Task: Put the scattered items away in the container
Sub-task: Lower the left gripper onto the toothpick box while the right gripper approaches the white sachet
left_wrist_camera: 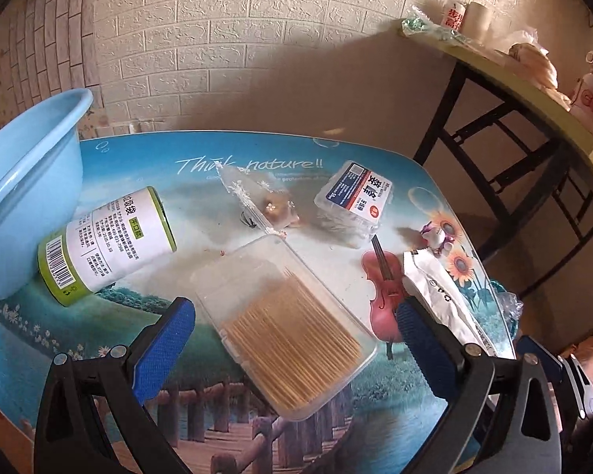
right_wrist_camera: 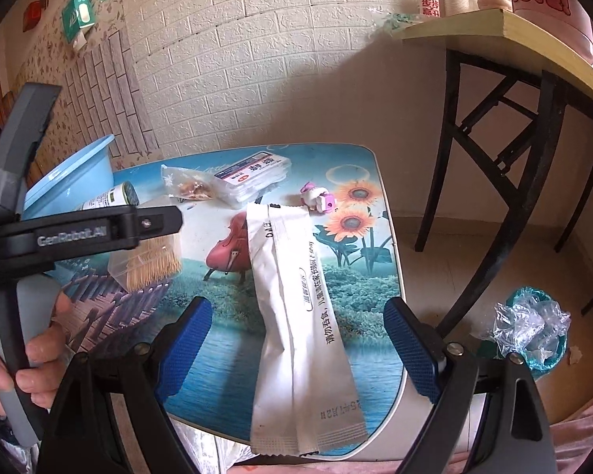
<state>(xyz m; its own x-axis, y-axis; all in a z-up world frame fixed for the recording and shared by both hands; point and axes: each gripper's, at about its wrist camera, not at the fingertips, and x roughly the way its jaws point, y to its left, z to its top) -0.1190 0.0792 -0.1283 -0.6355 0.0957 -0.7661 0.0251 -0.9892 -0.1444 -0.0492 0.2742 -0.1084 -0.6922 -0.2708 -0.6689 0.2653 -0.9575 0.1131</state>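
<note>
Table (left_wrist_camera: 110, 339): glossy printed landscape top. Blue plastic basin (left_wrist_camera: 23, 181), round and smooth, sits far left. Green-rimmed cylindrical roll (left_wrist_camera: 106, 243) lies on its side, touching the basin. Clear rigid toothpick box (left_wrist_camera: 284, 328), rectangular, lies between your left gripper (left_wrist_camera: 294, 341) pads; jaws wide, no contact visible. Long white crinkled sachet (right_wrist_camera: 300, 324) lies lengthwise between your right gripper (right_wrist_camera: 298, 349) pads, overhanging the near edge; jaws wide, not pressing. Cotton swab box (left_wrist_camera: 355, 201) far, near centre.

Left tool (left_wrist_camera: 294, 324) jaws wide apart; right tool (right_wrist_camera: 298, 339) same; hand (right_wrist_camera: 27, 355) grips handle.
</note>
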